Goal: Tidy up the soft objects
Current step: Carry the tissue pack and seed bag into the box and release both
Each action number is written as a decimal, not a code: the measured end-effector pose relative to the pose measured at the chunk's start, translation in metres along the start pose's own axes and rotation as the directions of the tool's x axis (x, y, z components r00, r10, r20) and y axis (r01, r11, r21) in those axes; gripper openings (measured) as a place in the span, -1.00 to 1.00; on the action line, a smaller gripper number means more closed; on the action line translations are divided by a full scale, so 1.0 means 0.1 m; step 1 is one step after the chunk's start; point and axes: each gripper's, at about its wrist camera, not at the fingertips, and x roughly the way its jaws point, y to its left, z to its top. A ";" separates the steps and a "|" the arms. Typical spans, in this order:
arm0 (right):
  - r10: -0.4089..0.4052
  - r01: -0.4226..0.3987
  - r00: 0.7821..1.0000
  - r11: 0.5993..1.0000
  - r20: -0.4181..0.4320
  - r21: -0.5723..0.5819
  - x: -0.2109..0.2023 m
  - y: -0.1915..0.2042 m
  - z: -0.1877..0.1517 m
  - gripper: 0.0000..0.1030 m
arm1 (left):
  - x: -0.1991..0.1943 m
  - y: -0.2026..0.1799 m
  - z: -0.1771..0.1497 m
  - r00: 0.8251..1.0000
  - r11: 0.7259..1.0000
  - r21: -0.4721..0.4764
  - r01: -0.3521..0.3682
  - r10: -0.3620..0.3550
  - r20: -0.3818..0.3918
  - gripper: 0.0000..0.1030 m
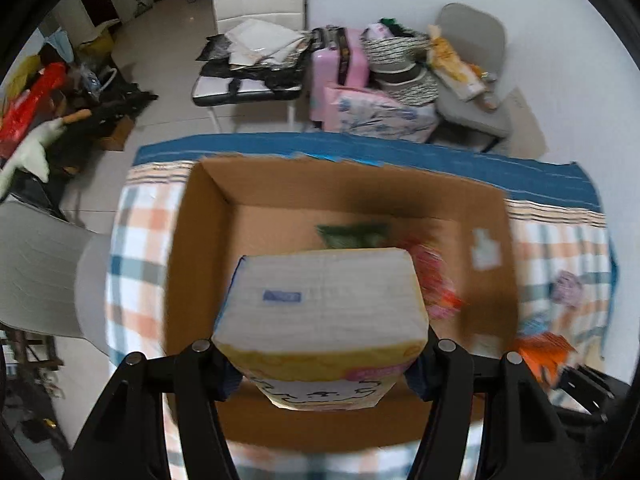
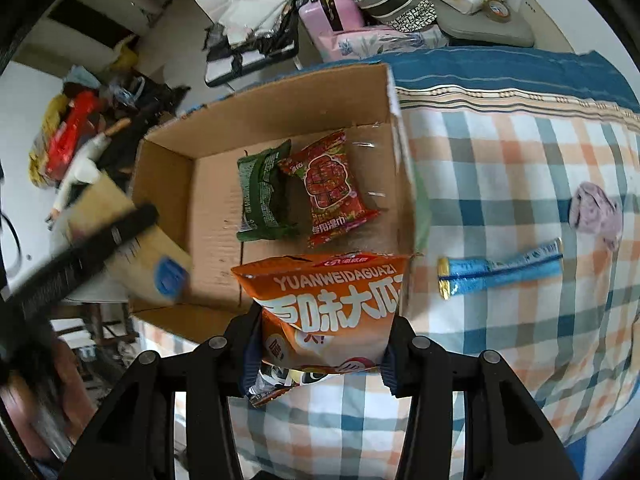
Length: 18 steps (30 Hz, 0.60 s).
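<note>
Left gripper (image 1: pixel 323 364) has its two fingers clamped on the sides of a tissue pack (image 1: pixel 320 312), held out in front. Right gripper (image 2: pixel 318 354) is pinched tight on an orange snack bag (image 2: pixel 332 312), squeezing its lower part.

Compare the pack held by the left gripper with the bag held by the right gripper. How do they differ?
The tissue pack is a thick, blocky, pale bundle; the orange snack bag is flat and crinkled. The tissue pack hangs above the cardboard box; the orange snack bag is at its near right corner. Both are soft and clamped, by the left gripper and right gripper.
</note>
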 end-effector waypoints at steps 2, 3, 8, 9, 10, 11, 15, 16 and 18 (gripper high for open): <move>-0.048 0.048 0.999 0.999 -0.014 0.000 0.17 0.05 0.06 -0.04 | 0.15 0.08 0.11 1.000 1.000 0.016 -0.025 0.026 -0.018 0.17; -0.059 0.059 0.998 0.998 -0.024 -0.001 0.23 0.06 0.07 -0.04 | 0.25 0.11 0.16 0.999 0.999 0.028 -0.036 0.037 -0.033 0.17; -0.106 0.107 0.992 0.994 -0.068 0.009 0.53 0.08 0.13 -0.04 | 0.68 0.24 0.33 0.991 0.994 0.074 -0.084 0.091 -0.094 0.17; -0.111 0.112 0.991 0.994 -0.081 0.012 0.58 0.08 0.13 -0.04 | 0.76 0.25 0.36 0.989 0.993 0.084 -0.087 0.096 -0.108 0.17; -0.116 0.117 0.989 0.993 -0.087 0.013 0.62 0.08 0.14 -0.04 | 0.81 0.26 0.37 0.989 0.992 0.086 -0.087 0.097 -0.114 0.17; -0.122 0.124 0.988 0.992 -0.091 0.013 0.65 0.08 0.14 -0.03 | 0.86 0.27 0.40 0.988 0.992 0.089 -0.089 0.099 -0.121 0.18; -0.142 0.144 0.984 0.989 -0.109 0.013 0.78 0.08 0.16 -0.01 | 0.94 0.29 0.47 0.982 0.989 0.089 -0.121 0.132 -0.133 0.20; -0.144 0.147 0.983 0.989 -0.110 0.014 0.79 0.08 0.16 -0.01 | 0.95 0.30 0.49 0.982 0.990 0.083 -0.115 0.126 -0.138 0.20; -0.161 0.163 0.980 0.987 -0.112 0.005 0.81 0.08 0.17 0.00 | 0.96 0.32 0.52 0.981 0.992 0.064 -0.106 0.115 -0.154 0.22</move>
